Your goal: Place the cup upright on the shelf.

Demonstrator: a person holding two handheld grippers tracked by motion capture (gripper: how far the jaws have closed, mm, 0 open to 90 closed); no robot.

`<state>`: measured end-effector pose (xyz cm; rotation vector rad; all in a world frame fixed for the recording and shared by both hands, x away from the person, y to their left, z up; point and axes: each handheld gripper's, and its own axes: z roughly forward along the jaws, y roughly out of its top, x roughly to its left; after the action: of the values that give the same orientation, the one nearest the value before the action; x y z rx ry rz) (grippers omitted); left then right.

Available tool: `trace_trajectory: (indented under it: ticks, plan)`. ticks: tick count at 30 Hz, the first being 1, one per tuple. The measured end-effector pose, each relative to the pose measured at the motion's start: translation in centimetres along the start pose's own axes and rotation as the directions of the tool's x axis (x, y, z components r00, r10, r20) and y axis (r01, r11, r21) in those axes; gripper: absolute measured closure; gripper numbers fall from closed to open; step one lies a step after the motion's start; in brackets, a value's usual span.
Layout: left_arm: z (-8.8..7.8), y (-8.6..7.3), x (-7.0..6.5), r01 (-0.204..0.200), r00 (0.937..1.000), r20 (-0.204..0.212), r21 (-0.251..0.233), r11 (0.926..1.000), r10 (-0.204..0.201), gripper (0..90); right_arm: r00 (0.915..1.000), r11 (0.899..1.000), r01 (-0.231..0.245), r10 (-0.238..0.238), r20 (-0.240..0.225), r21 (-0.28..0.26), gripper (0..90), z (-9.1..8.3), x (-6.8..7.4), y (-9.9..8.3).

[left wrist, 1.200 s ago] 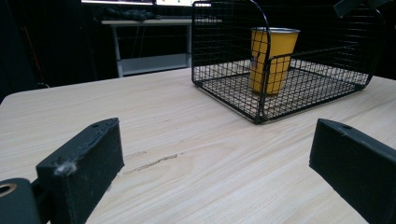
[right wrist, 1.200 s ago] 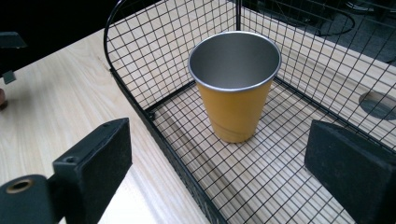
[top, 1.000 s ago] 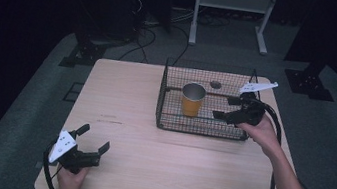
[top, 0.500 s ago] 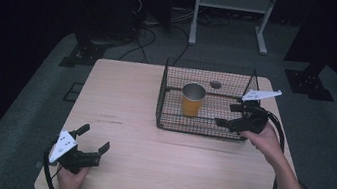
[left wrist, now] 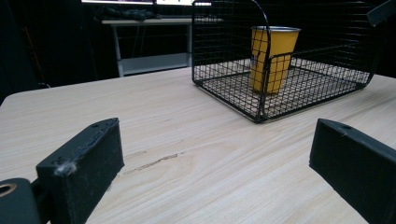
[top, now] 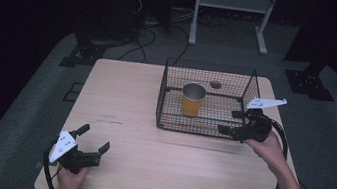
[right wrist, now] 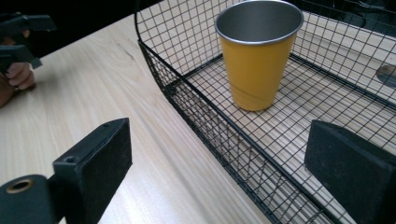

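The left gripper (top: 90, 149) rests wide apart near the table's (top: 126, 93) front edge, unmoved. The right gripper (top: 233, 123), also apart and empty, has drawn back from the cup (top: 192, 99), which stands upright inside the basket (top: 200, 128), apparently just placed.

Cup (top: 192, 99) stood in basket (top: 167, 99) at table's (top: 125, 98) 1 o'clock; left gripper (top: 93, 145) at 7, right gripper (top: 229, 122) at basket's 4.

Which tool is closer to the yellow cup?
The right tool, open at the wire basket holding the cup. The left tool sits far off at the table's near corner.
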<state>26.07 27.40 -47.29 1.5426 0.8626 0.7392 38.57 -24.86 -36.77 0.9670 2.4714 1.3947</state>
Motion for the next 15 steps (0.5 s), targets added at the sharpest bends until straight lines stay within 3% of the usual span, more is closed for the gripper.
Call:
trace_trajectory:
  ticks: [15]
  plan:
    - [0.0, 0.0, 0.0, -0.003, 1.0, -0.001, 0.001, 1.0, 0.003, 2.2, 0.9998, 1.0, -0.017, 0.017, -0.01, 0.004, 6.8, -0.2, 0.5, -1.9]
